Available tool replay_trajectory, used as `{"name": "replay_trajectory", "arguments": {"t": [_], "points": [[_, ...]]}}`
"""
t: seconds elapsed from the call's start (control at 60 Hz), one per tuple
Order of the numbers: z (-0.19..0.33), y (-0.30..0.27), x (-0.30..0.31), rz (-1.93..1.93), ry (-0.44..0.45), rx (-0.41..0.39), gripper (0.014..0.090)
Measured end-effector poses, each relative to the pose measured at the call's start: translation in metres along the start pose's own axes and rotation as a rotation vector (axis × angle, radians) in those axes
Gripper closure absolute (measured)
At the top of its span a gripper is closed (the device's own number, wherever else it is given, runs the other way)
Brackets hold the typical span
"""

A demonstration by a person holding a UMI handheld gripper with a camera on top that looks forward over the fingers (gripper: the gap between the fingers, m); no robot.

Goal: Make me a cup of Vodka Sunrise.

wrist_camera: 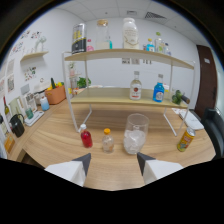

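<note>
Wooden tabletop (60, 135) fills the middle of the frame, a two-tier shelf (127, 96) behind it. Left of centre stands a small red bottle (86, 137), then an orange-capped bottle (107, 140), then the clear cup with ice (135, 133) at centre. A clear spirit bottle (135, 86) sits on the lower shelf. My gripper (113, 161) is spread, holding nothing. I judge I should approach one bottle squarely, keeping clear of the cup.

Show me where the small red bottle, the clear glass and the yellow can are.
small red bottle (86, 138), gripper view, on its red body.
clear glass (135, 134), gripper view, on its lower wall.
yellow can (185, 140), gripper view, on its side.
</note>
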Motion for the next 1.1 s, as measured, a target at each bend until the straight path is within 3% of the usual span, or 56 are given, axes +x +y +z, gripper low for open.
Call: {"name": "replay_trajectory", "arguments": {"t": [0.233, 0.583, 0.8, 0.933, 1.1], "points": [[-0.034, -0.021, 0.079, 0.059, 0.112, 0.017, 0.0182], [-0.029, -0.219, 0.147, 0.064, 0.120, 0.269, 0.0185], [0.005, -0.305, 0.154, 0.031, 0.086, 0.361, 0.0199], [0.033, -0.322, 0.159, 0.024, 0.104, 0.368, 0.0294], [0.056, -0.329, 0.165, 0.036, 0.126, 0.353, 0.0558]]}}
